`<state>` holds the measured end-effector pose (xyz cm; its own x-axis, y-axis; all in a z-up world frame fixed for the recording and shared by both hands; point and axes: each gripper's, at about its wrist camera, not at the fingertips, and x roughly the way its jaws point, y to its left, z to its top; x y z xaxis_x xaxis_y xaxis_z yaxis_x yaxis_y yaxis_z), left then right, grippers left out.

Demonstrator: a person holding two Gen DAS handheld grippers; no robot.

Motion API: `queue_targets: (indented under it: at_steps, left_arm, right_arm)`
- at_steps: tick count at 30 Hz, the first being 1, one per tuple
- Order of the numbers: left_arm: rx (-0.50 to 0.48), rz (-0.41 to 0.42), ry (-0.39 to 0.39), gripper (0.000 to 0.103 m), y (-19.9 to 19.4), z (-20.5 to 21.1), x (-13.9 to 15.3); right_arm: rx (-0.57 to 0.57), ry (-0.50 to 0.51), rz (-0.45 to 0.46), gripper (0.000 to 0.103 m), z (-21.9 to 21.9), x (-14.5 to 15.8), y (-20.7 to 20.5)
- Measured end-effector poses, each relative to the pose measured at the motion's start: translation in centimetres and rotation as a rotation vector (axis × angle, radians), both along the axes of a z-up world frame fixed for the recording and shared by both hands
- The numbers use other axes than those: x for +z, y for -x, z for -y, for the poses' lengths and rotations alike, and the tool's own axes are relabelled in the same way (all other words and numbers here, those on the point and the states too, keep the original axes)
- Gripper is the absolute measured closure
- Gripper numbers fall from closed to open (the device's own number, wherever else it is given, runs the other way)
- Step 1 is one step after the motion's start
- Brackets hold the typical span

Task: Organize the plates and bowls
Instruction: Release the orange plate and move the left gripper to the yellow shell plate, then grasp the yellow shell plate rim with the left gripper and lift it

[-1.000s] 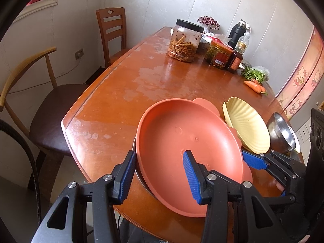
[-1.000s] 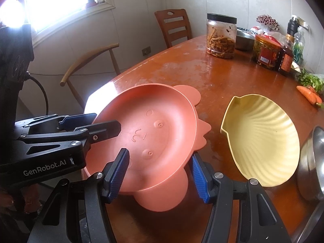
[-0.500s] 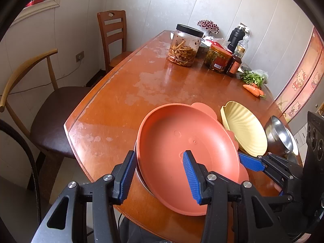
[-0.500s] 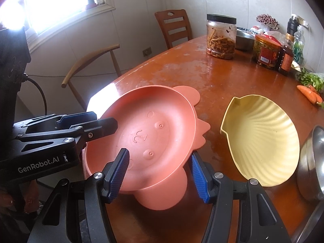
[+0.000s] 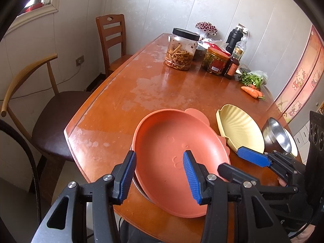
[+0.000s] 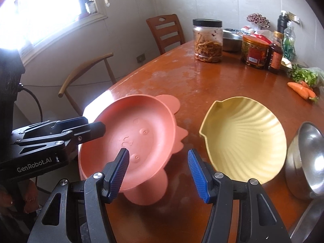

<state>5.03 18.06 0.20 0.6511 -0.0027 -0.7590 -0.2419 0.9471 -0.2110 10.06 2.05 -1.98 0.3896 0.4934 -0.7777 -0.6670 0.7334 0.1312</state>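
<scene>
The orange plate (image 5: pixel 178 151) is found at the near edge of the tabletop (image 5: pixel 141 93), propped aslant on a steel bowl (image 5: pixel 141 190), presumably as the start of a stack. Its left rim is straddled by the left gripper (image 5: pixel 159 178) and its near edge by the right gripper (image 6: pixel 159 172). Both pairs of fingers are kept apart, with no pinch seen. Both grippers are angled steeply down. The yellow shell dish (image 6: pixel 243 141) lies just beside the plate.

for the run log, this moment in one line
left gripper: astride orange plastic plate rim | right gripper: astride opposite rim | grip: unclear | yellow shell-shaped dish: untouched
</scene>
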Motion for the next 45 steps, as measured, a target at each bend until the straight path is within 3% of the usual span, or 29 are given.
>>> queue_targets:
  at_steps: [16, 32, 45]
  left_arm:
    - [-0.036, -0.006, -0.015, 0.055, -0.6, 1.6, 0.3]
    - [-0.058, -0.012, -0.03, 0.055, -0.4, 3.3, 0.7]
    - [-0.094, 0.005, -0.057, 0.055, 1.3, 6.4, 1.8]
  right_arm:
    - [-0.135, 0.004, -0.05, 0.041, 4.0, -0.5, -3.5]
    - [-0.065, 0.096, -0.093, 0.041, 4.2, -2.2, -2.4]
    - [0.019, 0.119, -0.118, 0.04, 6.2, -1.8, 2.6]
